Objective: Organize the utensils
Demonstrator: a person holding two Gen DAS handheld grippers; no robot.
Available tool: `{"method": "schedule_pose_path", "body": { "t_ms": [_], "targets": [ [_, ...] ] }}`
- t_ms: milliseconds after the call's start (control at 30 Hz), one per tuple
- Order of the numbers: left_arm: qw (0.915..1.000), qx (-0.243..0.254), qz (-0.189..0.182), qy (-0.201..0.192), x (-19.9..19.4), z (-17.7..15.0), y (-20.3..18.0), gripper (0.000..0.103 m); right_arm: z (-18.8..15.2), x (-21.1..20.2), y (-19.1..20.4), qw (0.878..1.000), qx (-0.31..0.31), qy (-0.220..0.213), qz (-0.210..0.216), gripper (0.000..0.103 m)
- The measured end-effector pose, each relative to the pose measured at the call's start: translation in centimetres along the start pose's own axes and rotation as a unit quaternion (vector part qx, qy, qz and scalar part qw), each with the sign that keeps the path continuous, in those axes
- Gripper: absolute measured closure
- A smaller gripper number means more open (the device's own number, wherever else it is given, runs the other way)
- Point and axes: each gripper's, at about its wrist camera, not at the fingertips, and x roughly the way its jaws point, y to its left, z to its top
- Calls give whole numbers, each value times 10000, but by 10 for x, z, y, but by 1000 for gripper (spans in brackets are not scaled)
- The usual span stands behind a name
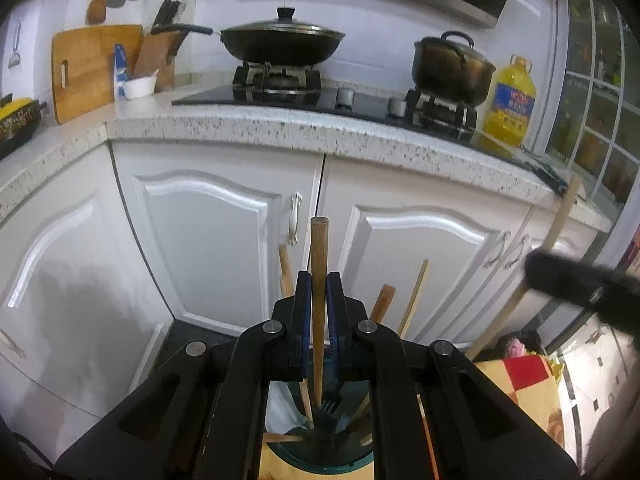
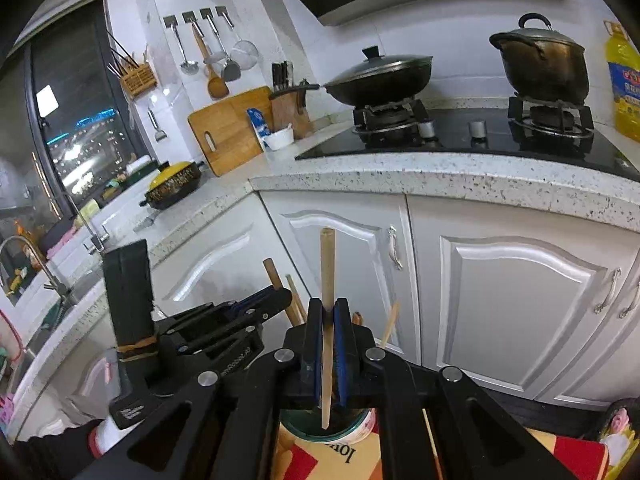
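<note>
My left gripper (image 1: 319, 280) is shut on a brown wooden-handled utensil (image 1: 319, 256), upright, its lower end reaching into a dark green round holder (image 1: 320, 462) below. Several wooden handles (image 1: 382, 302) and a fork (image 1: 330, 402) stand in the holder. My right gripper (image 2: 328, 306) is shut on a pale wooden stick (image 2: 327, 268), upright, its tip hanging over the holder (image 2: 320, 426). The left gripper shows in the right wrist view (image 2: 276, 294) just left of the right one. The right gripper's body (image 1: 580, 280) shows blurred at the right of the left wrist view.
White cabinet doors (image 1: 208, 220) stand close ahead under a speckled counter (image 1: 280, 128). On it are a wok (image 1: 280, 42), a pot (image 1: 452, 68), an oil bottle (image 1: 510, 100) and a cutting board (image 1: 86, 68). A red-and-yellow checked cloth (image 1: 520, 376) lies under the holder.
</note>
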Motion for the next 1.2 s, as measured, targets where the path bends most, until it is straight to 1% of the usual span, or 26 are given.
{"method": "schedule_pose_path", "body": {
  "t_ms": [200, 333, 367, 400, 433, 467, 533, 567, 633, 767, 900, 1100, 1200],
  "targets": [
    [9997, -34, -26, 250, 9, -9, -2, 97, -33, 39, -13, 9986, 226, 477, -72, 98],
    [9989, -108, -40, 452, 14, -12, 1, 97, -54, 62, -34, 9943, 632, 859, 13, 98],
    [9988, -120, -43, 481, 13, -13, 1, 95, -59, 64, -41, 9925, 794, 924, 6, 97],
    [9987, -122, -49, 491, 13, -13, 2, 93, -61, 64, -45, 9918, 872, 935, 7, 95],
    [9986, -133, -53, 504, 11, -14, 2, 87, -64, 63, -49, 9911, 955, 932, 19, 92],
    [9985, -152, -75, 512, 10, -15, 2, 81, -66, 61, -53, 9907, 1011, 911, 29, 84],
    [9984, -199, -131, 517, 6, -14, 2, 76, -72, 55, -56, 9906, 1027, 904, 9, 76],
    [9984, -217, -153, 496, 2, -15, 1, 73, -74, 52, -55, 9906, 1028, 899, -2, 76],
    [9986, -206, -163, 458, -6, -16, -1, 69, -79, 47, -55, 9903, 1055, 909, 3, 76],
    [9992, -111, -132, 358, -28, -21, -8, 66, -94, 36, -52, 9899, 1069, 926, -38, 75],
    [9996, -44, 83, 260, -51, -34, -12, 59, -107, 25, -46, 9904, 1034, 887, -225, 72],
    [9986, -18, 362, 377, -70, -64, -18, 58, -122, 11, -30, 9914, 913, 790, -500, 68],
    [9983, -15, 416, 419, -75, -78, -20, 58, -125, 3, -23, 9920, 796, 717, -665, 65]
  ]
}}
